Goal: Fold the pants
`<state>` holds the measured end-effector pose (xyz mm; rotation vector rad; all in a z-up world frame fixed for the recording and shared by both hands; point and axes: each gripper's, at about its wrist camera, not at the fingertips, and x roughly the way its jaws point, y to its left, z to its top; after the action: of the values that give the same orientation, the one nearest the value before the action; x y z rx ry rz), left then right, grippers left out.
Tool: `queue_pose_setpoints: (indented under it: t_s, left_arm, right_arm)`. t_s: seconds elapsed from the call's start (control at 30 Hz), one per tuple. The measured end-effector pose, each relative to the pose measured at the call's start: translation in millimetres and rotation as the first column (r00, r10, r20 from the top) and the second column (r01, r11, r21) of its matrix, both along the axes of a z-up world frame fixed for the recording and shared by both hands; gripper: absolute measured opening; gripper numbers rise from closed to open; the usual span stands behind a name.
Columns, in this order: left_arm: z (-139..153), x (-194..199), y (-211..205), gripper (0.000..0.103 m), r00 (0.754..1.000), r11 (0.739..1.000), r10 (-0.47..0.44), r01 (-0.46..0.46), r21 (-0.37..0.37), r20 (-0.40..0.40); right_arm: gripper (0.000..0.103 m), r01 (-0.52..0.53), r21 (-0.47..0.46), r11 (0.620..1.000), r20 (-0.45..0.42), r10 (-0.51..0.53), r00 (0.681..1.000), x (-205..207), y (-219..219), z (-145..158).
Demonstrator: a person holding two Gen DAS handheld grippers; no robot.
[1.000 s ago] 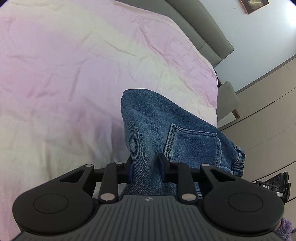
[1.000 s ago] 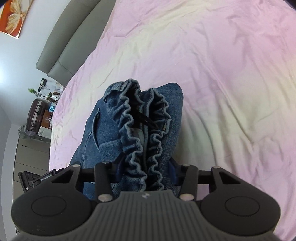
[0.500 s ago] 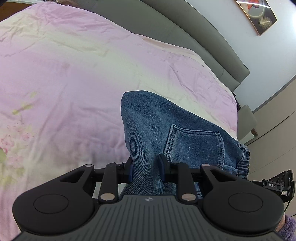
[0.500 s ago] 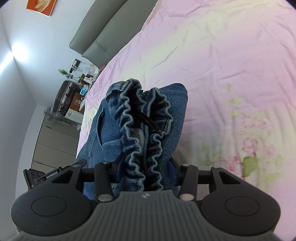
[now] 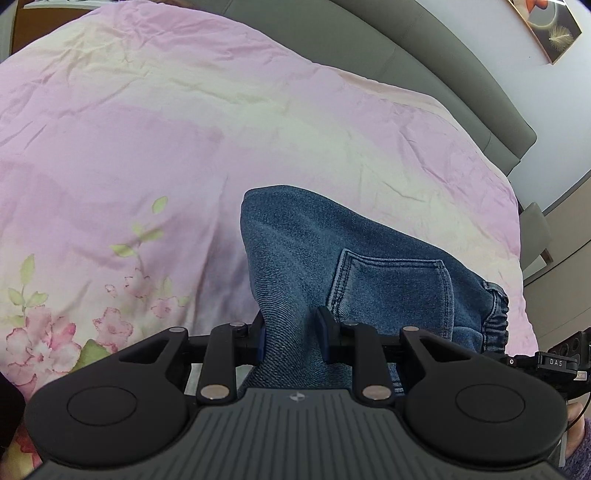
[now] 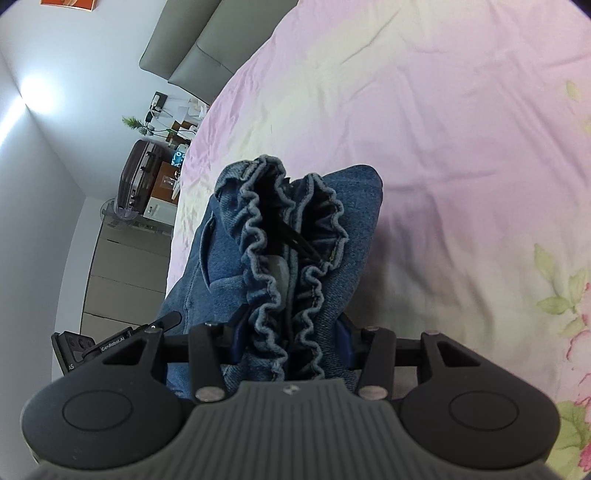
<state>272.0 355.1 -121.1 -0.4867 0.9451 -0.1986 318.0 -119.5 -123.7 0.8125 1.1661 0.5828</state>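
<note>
Blue denim pants (image 5: 332,266) hang bunched between both grippers above a pink floral bedspread (image 5: 147,147). My left gripper (image 5: 291,334) is shut on a fold of the denim beside the back pocket (image 5: 391,288). My right gripper (image 6: 291,339) is shut on the gathered elastic waistband (image 6: 280,236), whose ruffled edges stand up in front of the jaws. The pants (image 6: 354,206) are lifted off the bed; the legs are hidden below.
A grey headboard (image 5: 443,74) runs along the far edge of the bed. A suitcase (image 6: 138,173), a cluttered nightstand and grey cabinets (image 6: 122,266) stand beside the bed (image 6: 443,129). A framed picture (image 5: 550,29) hangs on the wall.
Both grippers have lifted and tilted upward with the pants still held. More of the headboard, wall and floral print has come into view.
</note>
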Motion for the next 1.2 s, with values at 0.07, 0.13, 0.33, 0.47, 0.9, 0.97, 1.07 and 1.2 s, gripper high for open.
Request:
queue_pose_setpoints:
  t_s: [0.07, 0.13, 0.33, 0.47, 0.9, 0.97, 1.07, 1.2]
  left_arm:
    - [-15.1, 0.8, 5.4, 0.028, 1.000, 1.000, -0.003, 0.003, -0.005, -0.017]
    - [-29.6, -1.4, 9.0, 0.028, 1.000, 1.000, -0.008, 0.008, -0.006, -0.027]
    - [-57.6, -5.4, 0.1, 0.030, 0.997, 0.994, -0.060, 0.064, 0.088, -0.047]
    - [-55.3, -5.8, 1.2, 0.035, 0.997, 0.997, -0.032, 0.037, 0.072, -0.064]
    - [23.3, -57.3, -33.0, 0.040, 0.977, 0.900, -0.211, 0.206, 0.383, -0.031]
    - [21.0, -66.1, -42.5, 0.040, 0.970, 0.861, -0.239, 0.232, 0.452, -0.043]
    - [9.3, -74.7, -50.2, 0.040, 0.968, 0.837, -0.243, 0.244, 0.490, -0.068]
    - [-7.4, -78.6, -39.0, 0.040, 0.980, 0.873, -0.187, 0.200, 0.444, -0.073]
  right_arm:
    - [0.044, -0.008, -0.016, 1.000, -0.012, 0.008, 1.000, 2.4, 8.3, -9.9]
    - [0.044, -0.022, -0.037, 0.999, -0.026, 0.021, 0.999, 4.0, 16.4, -19.8]
    - [0.044, -0.049, -0.109, 0.993, -0.090, 0.039, 0.995, 17.5, 34.7, -55.9]
    - [0.046, -0.038, -0.111, 0.993, -0.103, 0.026, 0.994, 22.7, 39.7, -62.3]
    - [0.057, -0.117, -0.412, 0.904, 0.237, 0.230, 0.944, -24.2, 49.1, 36.5]
    - [0.044, -0.126, -0.457, 0.881, 0.296, 0.284, 0.912, -37.2, 56.8, 49.4]
    - [0.028, -0.111, -0.543, 0.832, 0.385, 0.364, 0.848, -58.9, 70.9, 57.1]
    - [0.017, -0.137, -0.588, 0.797, 0.357, 0.408, 0.840, -74.2, 81.1, 31.8]
